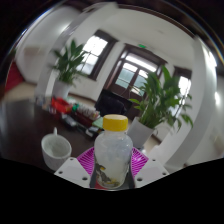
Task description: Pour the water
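Observation:
A clear plastic bottle [112, 155] with a yellow cap stands upright between my fingers. My gripper [112, 166] is shut on the bottle, with both magenta pads [88, 160] pressing its sides. A white cup [55, 149] sits on the dark table [25, 130] to the left of the bottle, apart from it and slightly farther away. The bottle's base is hidden below the fingers.
A potted plant in a white pot [160, 100] stands close behind the bottle to the right. Another potted plant [68, 65] stands at the far left near the windows [130, 72]. Small items lie on the table beyond the cup.

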Available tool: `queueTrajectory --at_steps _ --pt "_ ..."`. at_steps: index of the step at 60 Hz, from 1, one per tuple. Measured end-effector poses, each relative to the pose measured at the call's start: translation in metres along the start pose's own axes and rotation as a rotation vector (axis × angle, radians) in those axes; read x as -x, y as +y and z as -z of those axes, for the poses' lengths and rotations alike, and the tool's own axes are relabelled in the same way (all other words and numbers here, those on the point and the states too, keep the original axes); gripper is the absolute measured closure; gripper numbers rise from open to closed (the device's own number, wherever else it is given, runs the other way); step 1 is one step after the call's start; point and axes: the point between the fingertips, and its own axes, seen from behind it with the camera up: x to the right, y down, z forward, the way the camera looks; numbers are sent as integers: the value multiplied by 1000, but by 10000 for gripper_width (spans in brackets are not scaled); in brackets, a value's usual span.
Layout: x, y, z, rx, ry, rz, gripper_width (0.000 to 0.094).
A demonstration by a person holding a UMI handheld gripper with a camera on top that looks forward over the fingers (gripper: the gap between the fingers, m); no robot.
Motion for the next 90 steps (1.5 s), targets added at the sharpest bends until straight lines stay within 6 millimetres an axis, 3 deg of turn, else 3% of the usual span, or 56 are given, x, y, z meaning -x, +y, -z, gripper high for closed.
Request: queueTrajectory --at_steps 2,3,4,10,11,12,14,18,19,25,26,31,32,40,51,56,66,68,75,82,90 --pt "3 1 5 -20 -30 -95 493" --pt "8 11 13 -27 -39 -136 493" --pt "16 4 2 -31 -56 -170 494" --pt "20 10 11 -54 -92 -314 492" --pt "24 19 20 -56 -93 -328 493" --pt "29 14 8 -59 -105 -341 494" --pt "32 15 11 -65 -115 -366 495" --pt "39 29 18 -54 -112 -389 493" --pt "38 31 7 -53 -114 -391 494" --pt "48 54 12 -23 -112 -405 494" --pt "48 60 2 -18 -114 -406 499" --pt "47 55 13 -57 -101 -380 494" --pt "46 58 5 -61 -100 -377 495" --pt "45 58 8 -71 -74 -379 494" --pt "45 60 9 -53 -52 -373 356" --pt "43 63 16 -23 -45 -399 185" --pt "44 63 51 -4 -4 -424 110" --pt "47 61 71 5 9 -428 112" --pt "53 65 106 46 73 -425 113" --pt "67 53 137 44 88 -468 108" --pt "77 40 159 38 91 -509 101"
